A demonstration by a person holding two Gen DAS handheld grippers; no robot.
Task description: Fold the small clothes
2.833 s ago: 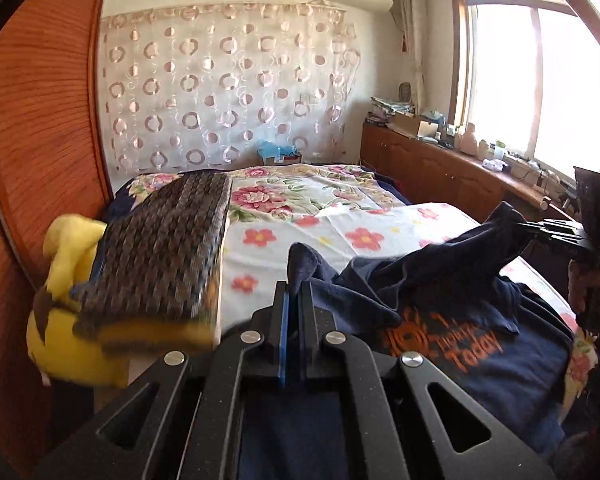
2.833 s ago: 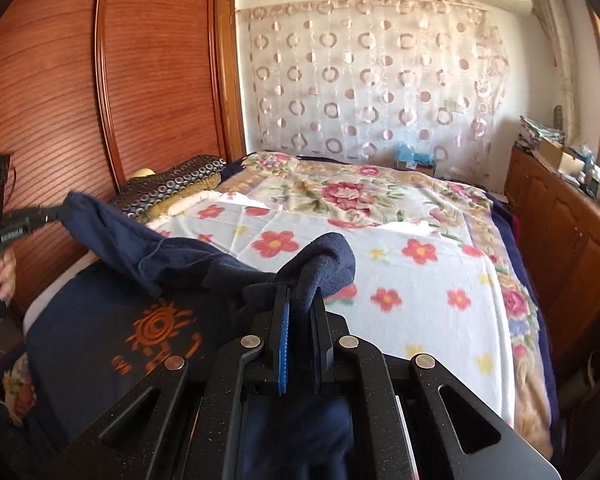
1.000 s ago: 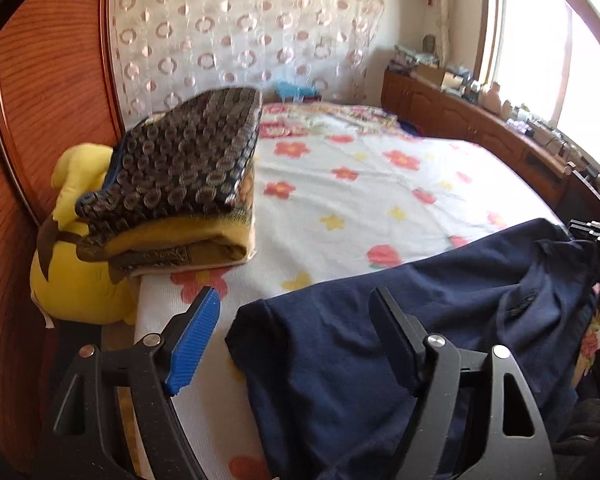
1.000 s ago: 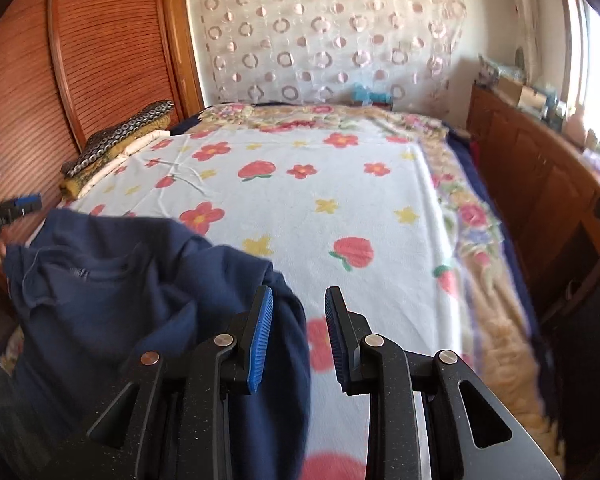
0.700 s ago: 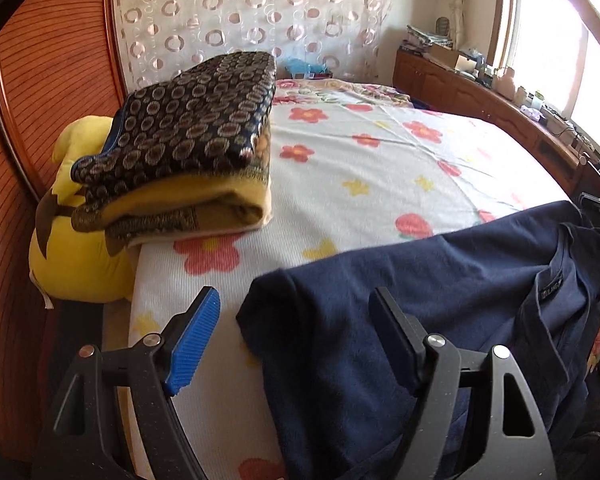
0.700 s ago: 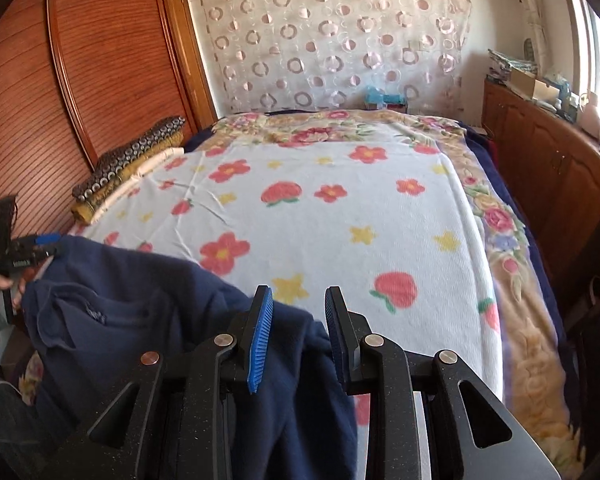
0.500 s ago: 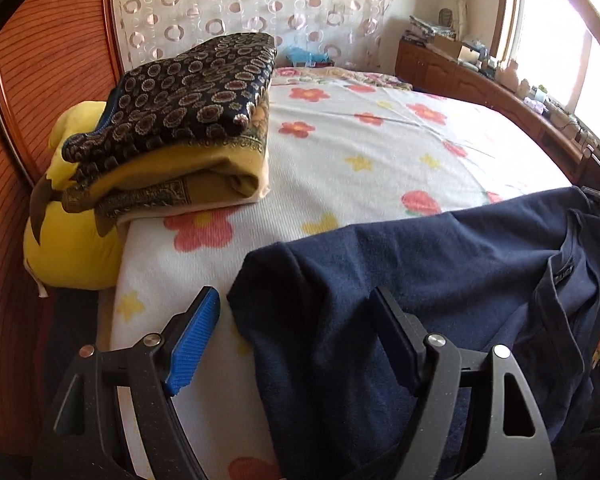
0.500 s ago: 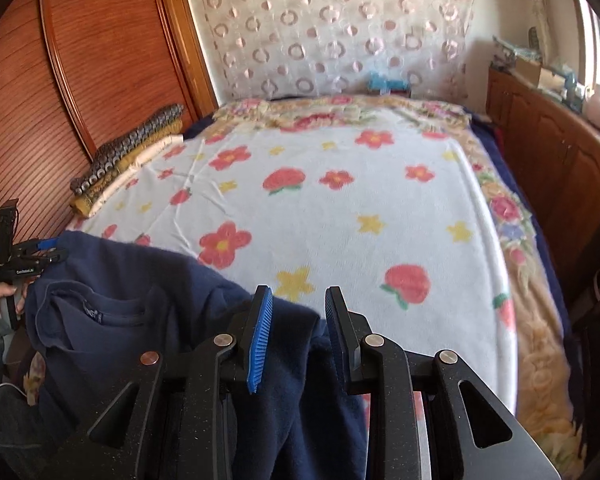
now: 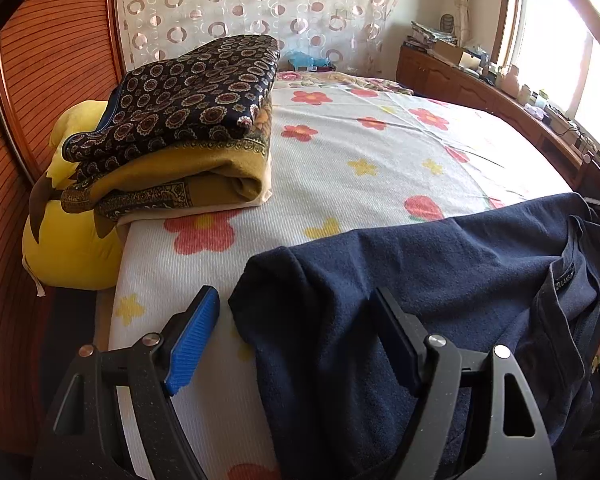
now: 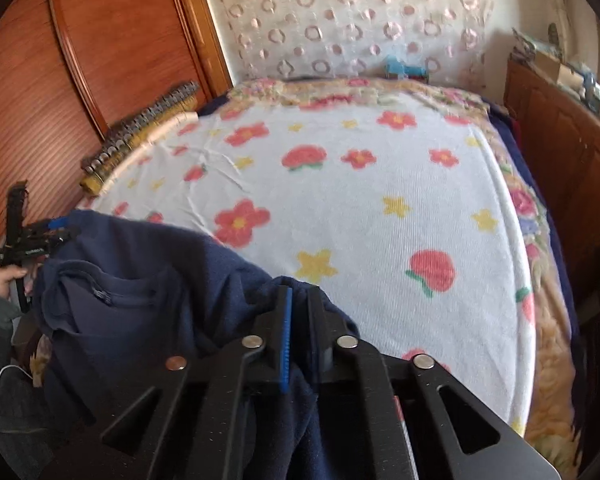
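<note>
Left wrist view
Landmark: the floral bedsheet (image 9: 380, 160), white with red flowers and yellow stars, covering the bed.
Left gripper (image 9: 296, 336): released, its jaws spread wide, one on each side of a corner of cloth without pressing it.
Blue pad (image 9: 192, 340): on the left finger, above bare bedsheet, apart from the cloth.
Navy shirt (image 9: 420, 280): lies across the near edge of the bedsheet, spreading toward the right; its collar with a small label (image 9: 564, 278) sits at the far right.
Folded blankets (image 9: 180, 128): a dark patterned one stacked on a mustard one, at the left edge of the bedsheet, well apart from the shirt.
Yellow plush toy (image 9: 64, 236): wedged just left of the blankets, beside the bedsheet's left edge.
Curtain (image 9: 260, 12): circle-patterned, beyond the far end of the bedsheet.

Right wrist view (slightly blurred)
Right gripper (image 10: 298, 320): clenched on a fold of the navy shirt (image 10: 140, 300), jaws drawn close with cloth bunched between them.
Shirt position: on the near left part of the bedsheet (image 10: 360, 200), hanging over its near edge; collar faces up toward the left.
Left gripper seen from here (image 10: 32, 240): at the shirt's far left corner, held in a hand (image 10: 8, 280).
Folded blankets (image 10: 140, 136): along the left edge of the bedsheet, farther back.
Wooden cabinet (image 10: 572, 152): just right of the bedsheet.
</note>
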